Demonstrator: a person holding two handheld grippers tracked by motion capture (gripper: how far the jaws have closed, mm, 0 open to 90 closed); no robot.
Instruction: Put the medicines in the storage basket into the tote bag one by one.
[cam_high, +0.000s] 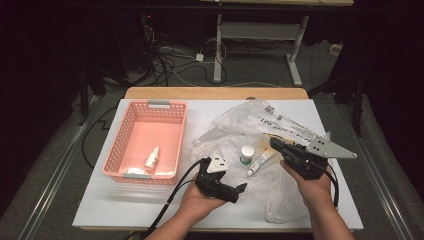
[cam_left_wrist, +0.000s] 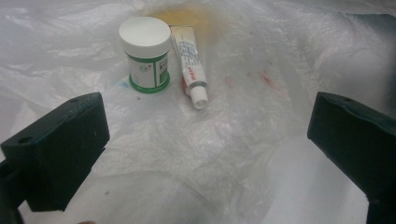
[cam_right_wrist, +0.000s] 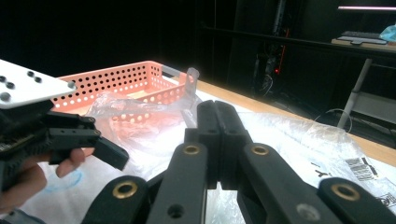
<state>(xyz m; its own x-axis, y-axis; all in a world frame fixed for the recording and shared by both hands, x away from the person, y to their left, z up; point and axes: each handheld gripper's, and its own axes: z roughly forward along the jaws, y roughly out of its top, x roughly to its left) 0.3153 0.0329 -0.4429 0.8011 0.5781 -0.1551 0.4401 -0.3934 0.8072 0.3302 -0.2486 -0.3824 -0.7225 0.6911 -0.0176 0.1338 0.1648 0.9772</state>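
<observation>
Left gripper view: the left gripper (cam_left_wrist: 205, 140) gapes wide, empty — lined up on the jar (cam_left_wrist: 145, 53) and tube (cam_left_wrist: 190, 65) at upper centre, while the right gripper (cam_right_wrist: 218, 135), jaws closed, pins the plastic bag (cam_right_wrist: 299, 140) — likely steadying it.

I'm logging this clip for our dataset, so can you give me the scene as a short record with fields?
surface: white table
basket: pink basket, left, holding a small dropper bottle
bag: clear plastic bag, spread at right
on bag: white-capped green jar beside a small ointment tube
left gripper: open, facing jar and tube, empty
right gripper: shut, pinching the bag
</observation>
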